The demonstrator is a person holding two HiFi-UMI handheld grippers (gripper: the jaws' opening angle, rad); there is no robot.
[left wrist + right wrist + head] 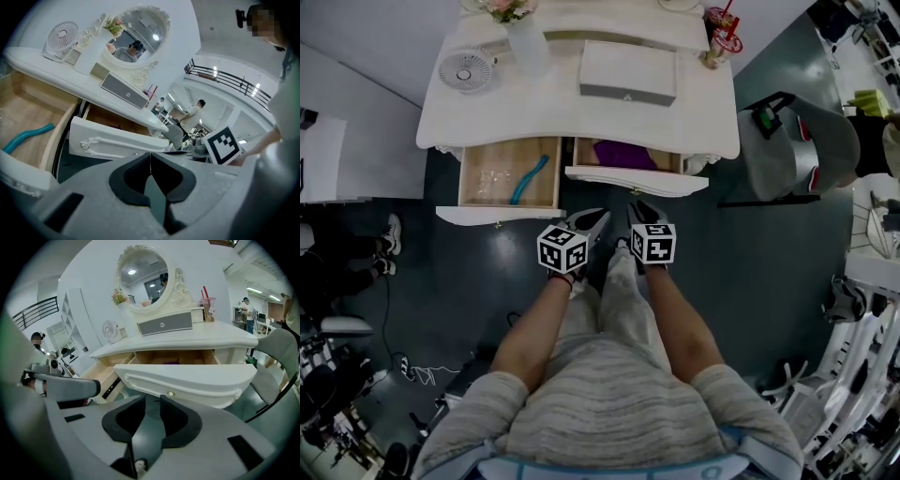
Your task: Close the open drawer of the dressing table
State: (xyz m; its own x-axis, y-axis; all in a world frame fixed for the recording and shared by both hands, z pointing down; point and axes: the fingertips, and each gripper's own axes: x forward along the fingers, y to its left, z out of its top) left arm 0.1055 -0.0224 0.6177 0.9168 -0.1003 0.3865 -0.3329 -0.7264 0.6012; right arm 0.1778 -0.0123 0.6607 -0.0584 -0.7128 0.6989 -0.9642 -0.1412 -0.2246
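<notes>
Two drawers open on the dressing table. Right-side drawer [636,180] is partly out, purple item [623,153] inside, small round knob [171,393] on its curved white front. Left-side drawer [497,216] is pulled much further out; it holds a teal curved object [530,178] and some clear plastic.

Both tools sit just in front of the right-side drawer front, not touching it. Left tool [598,217] is clenched, pads together, nothing in it. Right tool [639,208] has a narrow gap between the pads, nothing in the gap, aimed at the knob.

On the tabletop [553,103]: small fan [466,70], vase with flowers [520,33], grey box [628,75], pink cup with straw [722,33]. Oval mirror [143,277] behind them. Grey chair [797,141] stands to the right of the table.
</notes>
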